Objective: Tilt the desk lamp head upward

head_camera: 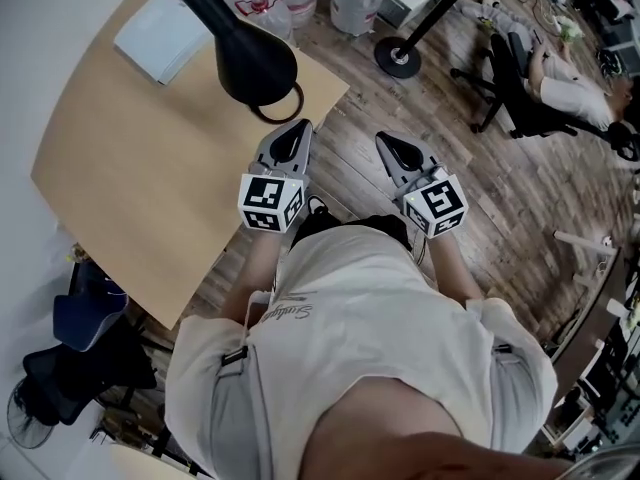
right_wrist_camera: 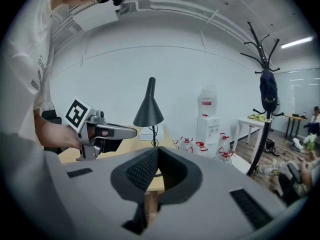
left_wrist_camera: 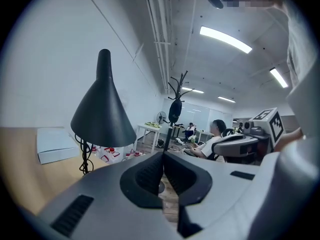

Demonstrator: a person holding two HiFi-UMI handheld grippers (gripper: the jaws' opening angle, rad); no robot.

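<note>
Desk lamp head (head_camera: 255, 60) faces down; left tool (head_camera: 298, 126), right tool (head_camera: 384, 140) both closed, empty.

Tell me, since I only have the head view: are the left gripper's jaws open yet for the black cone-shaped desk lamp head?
Observer: No. In its own view, the left gripper has its jaws pressed together with nothing between them.
Operator: And the right one?
Observer: The right gripper is likewise shut and empty in its own view.
Operator: Which way does the lamp head face from the side?
Observer: The black cone-shaped lamp head has its wide opening facing straight down, and neither gripper is touching it.
</note>
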